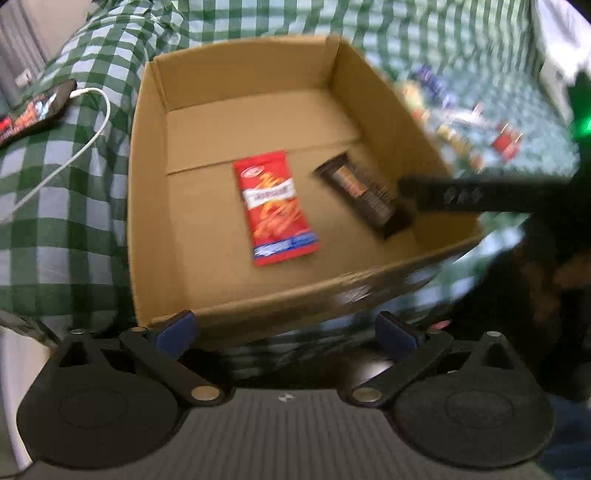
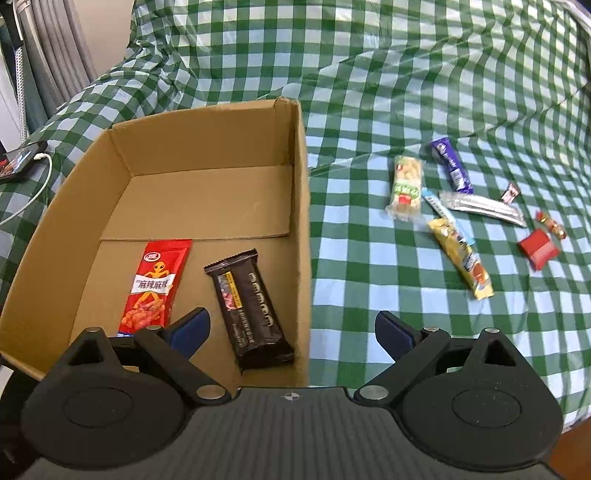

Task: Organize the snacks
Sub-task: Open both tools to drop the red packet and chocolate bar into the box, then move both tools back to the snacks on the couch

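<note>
Box holds red packet and dark bar; both tongs released, empty.

We see a green-and-white checked cloth spread in wrinkles over the whole surface, rising into soft folds at the back. At far left grey curtains hang beside a pale wall. A phone lies there, on a white cable
</note>
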